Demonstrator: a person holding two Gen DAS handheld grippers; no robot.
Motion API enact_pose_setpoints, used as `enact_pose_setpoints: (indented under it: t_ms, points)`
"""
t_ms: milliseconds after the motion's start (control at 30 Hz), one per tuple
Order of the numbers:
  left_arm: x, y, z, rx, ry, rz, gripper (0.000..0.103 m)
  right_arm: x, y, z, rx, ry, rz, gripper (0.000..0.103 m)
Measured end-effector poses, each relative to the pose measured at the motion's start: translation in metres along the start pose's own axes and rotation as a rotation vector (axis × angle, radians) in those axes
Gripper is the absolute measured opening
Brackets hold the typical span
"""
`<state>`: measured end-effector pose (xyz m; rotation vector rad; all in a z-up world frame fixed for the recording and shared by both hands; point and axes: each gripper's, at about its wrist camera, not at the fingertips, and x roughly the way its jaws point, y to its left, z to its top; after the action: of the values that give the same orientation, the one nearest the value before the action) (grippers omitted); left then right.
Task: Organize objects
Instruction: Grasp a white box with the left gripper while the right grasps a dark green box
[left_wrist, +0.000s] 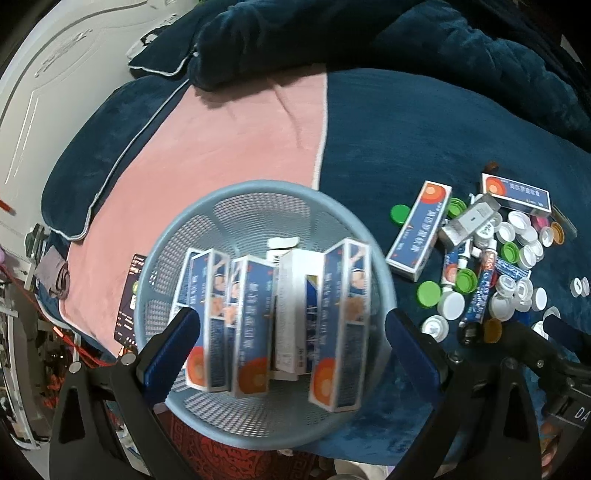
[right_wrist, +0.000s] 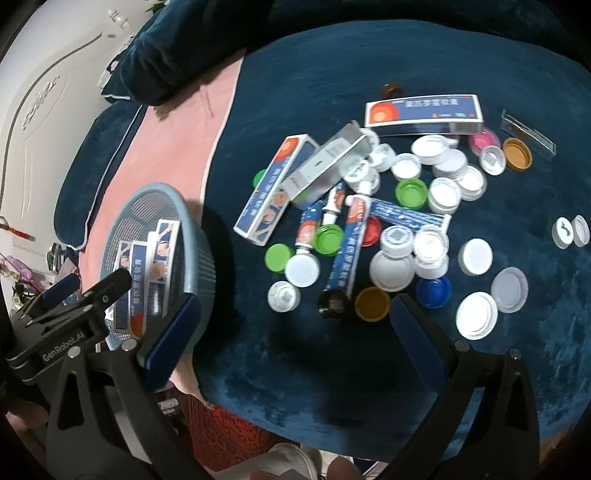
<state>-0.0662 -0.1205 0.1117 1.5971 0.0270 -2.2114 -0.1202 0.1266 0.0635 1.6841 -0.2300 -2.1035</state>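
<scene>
Both wrist views look down—sharing the basket (left_wrist: 236, 206).

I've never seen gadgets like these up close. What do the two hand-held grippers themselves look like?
Each is a black, angular frame ending in two fingers faced with flat blue pads. Small silver screws dot the joints. The left gripper shows this in its own view, the right gripper likewise. In the right wrist view, the left gripper's black body carries white lettering, "GenRobot.AI". No cables or sleeves are clearly visible.

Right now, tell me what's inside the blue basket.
The basket holds three blue-and-orange boxes standing on end, with a white box between them. Another box shows partly behind that one. They hide most of the basket floor.
</scene>
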Motion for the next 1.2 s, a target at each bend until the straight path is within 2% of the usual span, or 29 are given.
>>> enact_pose_setpoints:
  t_ms: [800,967,1200]
  points:
    - [0.021,-0.12,0.021,0.193,0.01,-0.034,0.101,-0.028,-0.109,0.027,0.174,-0.047,-0.021,0.103]
    - [0.031,-0.145,0.028,0.24,-0.005,-0.043,0.101,-0.032,-0.117,0.038,0.153,-0.045,-0.026,0.103]
    - [0.049,-0.163,0.044,0.257,-0.023,-0.083,0.101,-0.032,-0.13,0.063,0.037,-0.038,-0.082,0.103]
